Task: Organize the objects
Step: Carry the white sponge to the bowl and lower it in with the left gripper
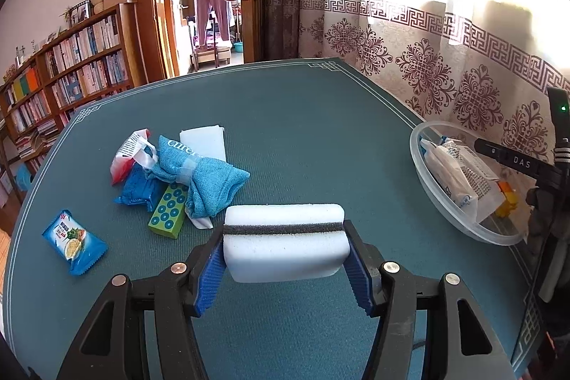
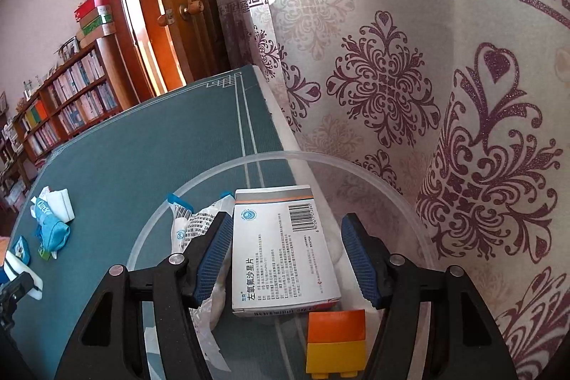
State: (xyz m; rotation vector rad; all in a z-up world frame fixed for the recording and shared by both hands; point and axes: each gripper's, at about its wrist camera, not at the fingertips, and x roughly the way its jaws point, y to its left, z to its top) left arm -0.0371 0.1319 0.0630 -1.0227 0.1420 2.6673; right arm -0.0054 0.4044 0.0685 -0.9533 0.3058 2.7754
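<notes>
Sponge [image 1: 285,243] lies crosswise in left gripper [image 1: 285,259].

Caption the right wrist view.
Open right gripper over a clear bowl holding a medicine box.

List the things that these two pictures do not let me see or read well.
- Left wrist view: the pile under the blue cloth is partly covered; the bowl contents are cut by the right gripper's black body.
- Right wrist view: the small print on the medicine box is too small; the plastic packet lies partly behind the right gripper finger; the sponge is cut by the edge.
</notes>
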